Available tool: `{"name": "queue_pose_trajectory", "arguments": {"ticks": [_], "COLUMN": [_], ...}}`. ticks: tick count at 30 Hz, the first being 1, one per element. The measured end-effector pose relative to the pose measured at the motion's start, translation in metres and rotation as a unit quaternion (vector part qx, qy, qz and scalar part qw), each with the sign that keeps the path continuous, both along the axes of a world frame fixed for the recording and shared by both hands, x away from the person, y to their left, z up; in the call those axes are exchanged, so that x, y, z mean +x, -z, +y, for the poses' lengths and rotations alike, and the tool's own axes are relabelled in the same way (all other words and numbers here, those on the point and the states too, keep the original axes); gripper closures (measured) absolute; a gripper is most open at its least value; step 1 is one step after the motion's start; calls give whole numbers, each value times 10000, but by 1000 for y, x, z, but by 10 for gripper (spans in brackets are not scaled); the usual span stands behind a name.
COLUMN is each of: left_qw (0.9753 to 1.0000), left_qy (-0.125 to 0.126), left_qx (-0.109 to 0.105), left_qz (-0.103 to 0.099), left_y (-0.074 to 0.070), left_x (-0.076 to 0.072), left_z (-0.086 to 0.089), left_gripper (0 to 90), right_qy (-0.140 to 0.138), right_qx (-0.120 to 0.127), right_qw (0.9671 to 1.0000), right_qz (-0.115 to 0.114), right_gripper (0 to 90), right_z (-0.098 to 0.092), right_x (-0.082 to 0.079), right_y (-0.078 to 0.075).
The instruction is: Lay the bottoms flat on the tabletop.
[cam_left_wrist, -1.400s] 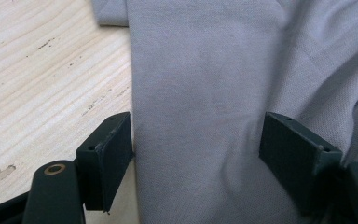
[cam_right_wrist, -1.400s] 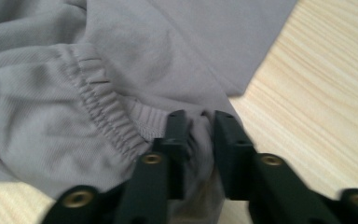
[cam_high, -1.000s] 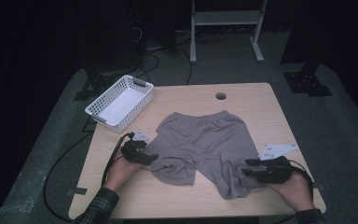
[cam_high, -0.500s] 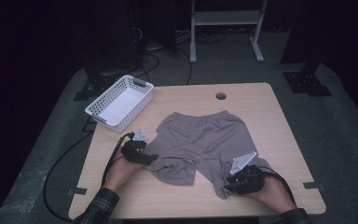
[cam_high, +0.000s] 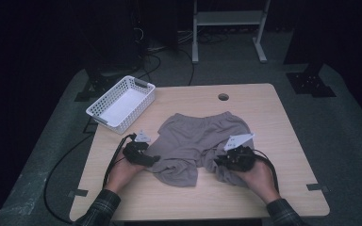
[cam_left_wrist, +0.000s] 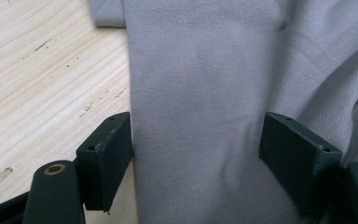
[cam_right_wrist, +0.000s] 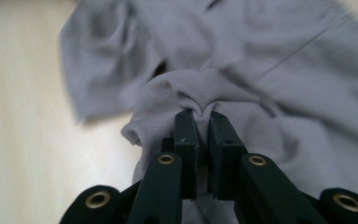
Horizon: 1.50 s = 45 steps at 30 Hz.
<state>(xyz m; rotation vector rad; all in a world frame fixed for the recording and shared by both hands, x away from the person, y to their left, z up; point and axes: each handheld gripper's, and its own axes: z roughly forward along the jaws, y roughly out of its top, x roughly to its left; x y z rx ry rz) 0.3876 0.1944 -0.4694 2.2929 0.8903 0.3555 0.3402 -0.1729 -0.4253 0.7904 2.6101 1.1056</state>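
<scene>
Near the front edge of the table [cam_high: 283,188] lie the grey shorts [cam_high: 202,136], waistband toward the far edge; my right gripper [cam_high: 229,161] has its jaws pressed together, pinching a fold of the right leg; my left gripper [cam_high: 143,157] has its jaws spread, straddling the left leg's cloth without clamping it; I judge folding is beginning; next I should close the left, then lift both legs evenly toward the waistband.
</scene>
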Motion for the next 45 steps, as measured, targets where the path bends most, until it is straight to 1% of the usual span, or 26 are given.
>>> {"name": "queue_pose_trajectory", "arguments": {"ticks": [4, 8, 10, 12, 13, 15, 16, 17, 18, 20, 22, 23, 25, 26, 27, 29, 30, 31, 32, 35, 37, 39, 41, 42, 44, 45], "left_qw": [10000, 10000, 10000, 10000, 10000, 10000, 10000, 10000, 10000, 10000, 10000, 10000, 10000, 10000, 10000, 10000, 10000, 10000, 10000, 10000, 10000, 10000, 10000, 10000, 10000, 10000], "left_qy": [17, 18, 13, 16, 21, 24, 28, 32, 30, 36, 28, 29, 25, 26, 27, 16, 16, 13, 15, 20, 24, 25, 24, 24, 21, 18], "left_qx": [7, -1, -5, 2, 10, 3, 2, 3, 7, 32, 44, 44, 36, 36, 33, 13, 8, 3, 10, 12, 8, 5, -1, -1, 1, 2], "left_qz": [6, 4, 4, 1, 0, -4, 1, 5, 7, -10, -11, -13, -8, -6, -5, 4, 7, 9, 11, 13, 8, 8, 4, 3, 3, 3], "left_y": [0, 0, 0, 0, 0, 0, 0, 0, 0, 0, -1, -1, -1, -1, 0, 0, 0, 0, 0, 0, 0, 0, 0, 0, 0, 0], "left_x": [0, 0, 0, 0, 0, 0, 0, 0, 0, 0, 0, 0, 0, 0, 0, 0, 0, 0, 0, 0, 0, 0, 0, 0, 0, 0], "left_z": [0, 0, 0, 0, 0, 0, 0, 0, 0, 0, -1, -1, 0, 0, 0, 0, 0, 0, 0, 0, 0, 0, 0, 0, 0, 0], "left_gripper": [249, 249, 250, 249, 250, 250, 250, 249, 249, 250, 250, 250, 250, 250, 250, 249, 250, 249, 249, 249, 249, 249, 249, 249, 249, 249], "right_qy": [298, 590, 825, 1023, 1100, 1039, 1016, 961, 877, 804, 669, 590, 256, 102, -90, -223, -271, -279, -289, -317, -388, -358, -353, -338, -401, -419], "right_qx": [96, 61, 30, 26, 69, 136, 136, 158, 239, 276, 366, 421, 491, 496, 458, 353, 290, 200, 125, 55, -5, -145, -230, -346, -298, -314], "right_qw": [9994, 9978, 9961, 9941, 9933, 9941, 9943, 9948, 9953, 9957, 9961, 9963, 9974, 9977, 9982, 9987, 9990, 9993, 9995, 9993, 9989, 9987, 9982, 9976, 9977, 9976], "right_qz": [-146, -282, -316, -346, -338, -273, -288, -305, -321, -359, -450, -459, -472, -453, -374, -303, -200, -168, -88, 182, 244, 347, 435, 487, 454, 448], "right_gripper": [827, 829, 829, 824, 801, 645, 605, 583, 556, 536, 541, 570, 608, 633, 643, 665, 667, 673, 674, 664, 639, 609, 605, 606, 685, 734], "right_z": [14, 24, 25, 24, 21, 17, 15, 12, 7, 1, -6, -10, -15, -17, -19, -22, -22, -23, -24, -25, -23, -20, -18, -16, -16, -16], "right_x": [25, 50, 63, 70, 73, 72, 71, 68, 64, 57, 47, 43, 32, 27, 22, 16, 14, 14, 14, 21, 24, 27, 30, 32, 32, 31], "right_y": [-4, -1, 3, 8, 12, 13, 13, 10, 5, -2, -10, -13, -16, -16, -13, -7, -3, 2, 7, 19, 24, 30, 36, 40, 41, 40]}}
